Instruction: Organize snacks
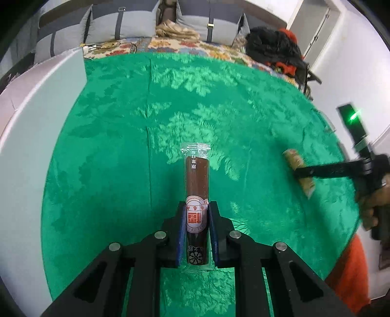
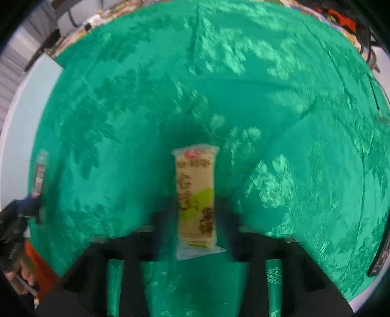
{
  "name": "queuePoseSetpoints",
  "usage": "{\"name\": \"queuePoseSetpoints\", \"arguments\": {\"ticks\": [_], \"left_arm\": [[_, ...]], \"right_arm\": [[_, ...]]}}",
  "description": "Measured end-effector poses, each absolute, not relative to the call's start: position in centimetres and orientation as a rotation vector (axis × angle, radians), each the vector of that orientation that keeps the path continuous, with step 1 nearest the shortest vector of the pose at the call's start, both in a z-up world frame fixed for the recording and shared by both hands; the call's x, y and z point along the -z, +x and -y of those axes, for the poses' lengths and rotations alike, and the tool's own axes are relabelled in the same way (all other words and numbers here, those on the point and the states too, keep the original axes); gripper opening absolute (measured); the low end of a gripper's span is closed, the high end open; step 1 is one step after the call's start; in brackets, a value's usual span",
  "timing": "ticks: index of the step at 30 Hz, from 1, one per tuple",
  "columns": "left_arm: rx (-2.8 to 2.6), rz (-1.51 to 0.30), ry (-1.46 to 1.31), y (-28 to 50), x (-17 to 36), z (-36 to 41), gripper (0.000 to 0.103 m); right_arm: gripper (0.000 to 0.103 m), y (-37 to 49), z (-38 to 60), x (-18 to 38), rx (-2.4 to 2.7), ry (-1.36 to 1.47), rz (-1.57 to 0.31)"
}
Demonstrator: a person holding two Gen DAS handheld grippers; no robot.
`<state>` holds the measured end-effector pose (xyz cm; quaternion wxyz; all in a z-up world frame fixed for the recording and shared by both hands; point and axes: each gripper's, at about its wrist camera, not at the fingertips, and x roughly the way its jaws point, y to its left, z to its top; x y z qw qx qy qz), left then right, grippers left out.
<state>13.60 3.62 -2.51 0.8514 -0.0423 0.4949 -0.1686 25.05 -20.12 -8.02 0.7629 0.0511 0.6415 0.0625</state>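
My left gripper (image 1: 197,206) is shut on a long brown snack bar (image 1: 196,185) in clear wrap with a white and red label; the bar points forward above the green cloth (image 1: 121,146). My right gripper (image 2: 196,209) is shut on a pale yellow snack bar (image 2: 196,192) with a green patch and dark lettering; this view is blurred. The right gripper also shows in the left wrist view (image 1: 298,170) at the right, holding the yellow bar (image 1: 296,159) above the cloth. The left gripper with its bar shows blurred at the left edge of the right wrist view (image 2: 39,175).
A green patterned cloth (image 2: 292,122) covers the table. A white panel (image 1: 36,109) stands at the left edge. Beyond the far edge lie a floral cover (image 1: 195,46), grey cushions (image 1: 121,22) and a black and red bundle (image 1: 275,48).
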Motion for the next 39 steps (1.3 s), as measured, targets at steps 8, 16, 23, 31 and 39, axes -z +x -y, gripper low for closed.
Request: {"name": "queuePoseSetpoints", "arguments": {"ticks": [8, 16, 23, 31, 39], "left_arm": [[0.321, -0.924, -0.185, 11.0, -3.2, -8.9, 0.017], [0.102, -0.789, -0.227, 8.8, -9.6, -21.9, 0.017], [-0.127, -0.848, -0.236, 7.8, -7.0, -31.2, 0.017], [-0.233, -0.864, -0.279, 6.6, -3.9, -33.5, 0.073], [-0.334, -0.702, -0.173, 4.2, -8.2, -32.3, 0.088]], "right_arm": [[0.03, 24.1, 17.8, 1.6, -0.235, 0.136, -1.269], [0.03, 24.9, 3.6, -7.0, -0.563, 0.109, -1.141], [0.031, 24.3, -13.4, -11.1, -0.879, 0.058, -1.061], [0.058, 22.6, -21.0, -6.1, -0.873, -0.022, -1.117], [0.061, 21.9, -17.7, -7.8, -0.817, -0.069, -1.045]]}}
